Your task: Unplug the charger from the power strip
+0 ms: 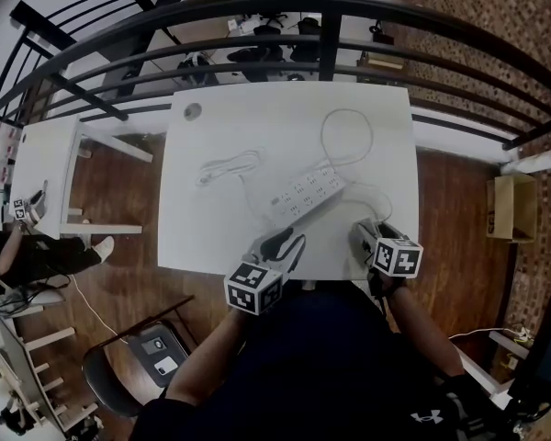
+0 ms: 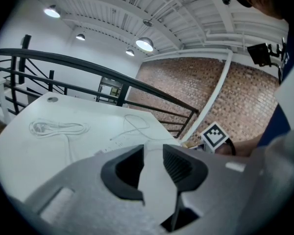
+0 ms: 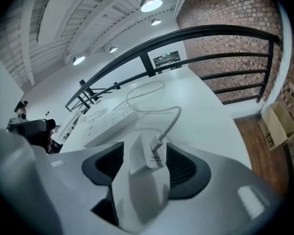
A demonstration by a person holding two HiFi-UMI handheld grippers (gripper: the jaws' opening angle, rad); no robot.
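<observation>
A white power strip lies aslant in the middle of the white table. In the right gripper view the white charger rests on the table between the pads of my right gripper. A gap shows on each side of it, so the jaws stand open around it. Its white cable curves away toward the strip. Near the table's front edge, my left gripper is open with only bare table between its pads. My right gripper sits just right of it.
A coiled white cable lies left of the strip. A black railing runs behind the table and along the right side. A cardboard box stands on the wooden floor at right. A chair is at lower left, and a person sits at far left.
</observation>
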